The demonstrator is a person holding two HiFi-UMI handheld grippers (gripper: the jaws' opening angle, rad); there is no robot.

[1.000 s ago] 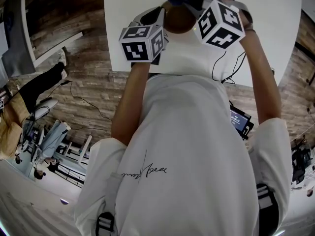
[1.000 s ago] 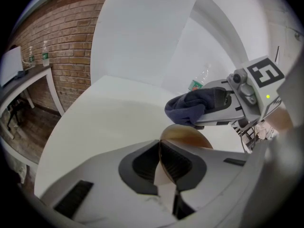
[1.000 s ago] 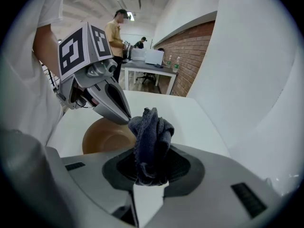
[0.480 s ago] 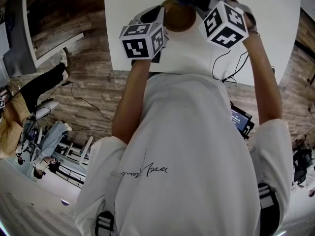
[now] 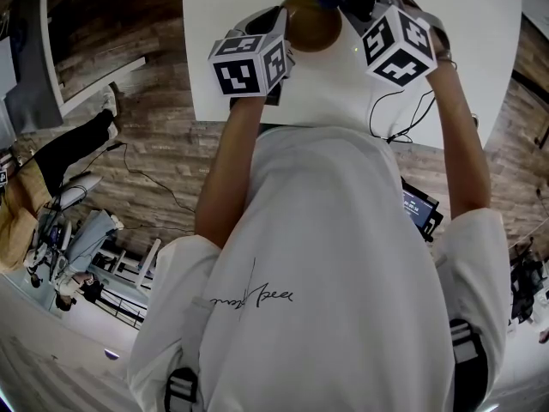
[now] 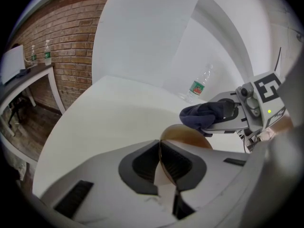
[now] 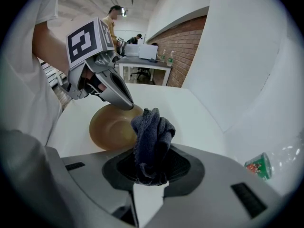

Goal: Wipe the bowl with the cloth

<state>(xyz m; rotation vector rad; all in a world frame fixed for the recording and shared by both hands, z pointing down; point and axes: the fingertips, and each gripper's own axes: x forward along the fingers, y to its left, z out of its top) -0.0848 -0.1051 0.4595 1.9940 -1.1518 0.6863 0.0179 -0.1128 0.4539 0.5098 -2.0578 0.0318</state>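
Both of the person's bare forearms reach forward past the near edge of the white table (image 5: pixel 463 75), the left forearm (image 5: pixel 225 174) running nearly straight ahead and the right forearm (image 5: pixel 459 136) angling inward, so that the two tools meet over one spot. The left gripper (image 6: pixel 160 151) slants downward with its jaws pressed almost together, nipping the thin rim of the brown bowl (image 6: pixel 187 136) between the ribbed pads; seen from the right gripper view, its tapered tips come down onto the side of the rim farthest from that camera. The bowl lies over the table between the two grippers, its hollow facing up and toward the right gripper; whether its base rests on the table cannot be told. The right gripper (image 7: pixel 151 175) tilts down more steeply from the person's right, jaws clamped on a bunched dark blue cloth (image 7: pixel 152 137) whose wad stands out beyond the tips. The cloth hangs just at the bowl's rim on the side opposite the left gripper's hold; contact there cannot be made out. A water bottle (image 6: pixel 197 87) with a green label lies on the table well beyond the bowl.
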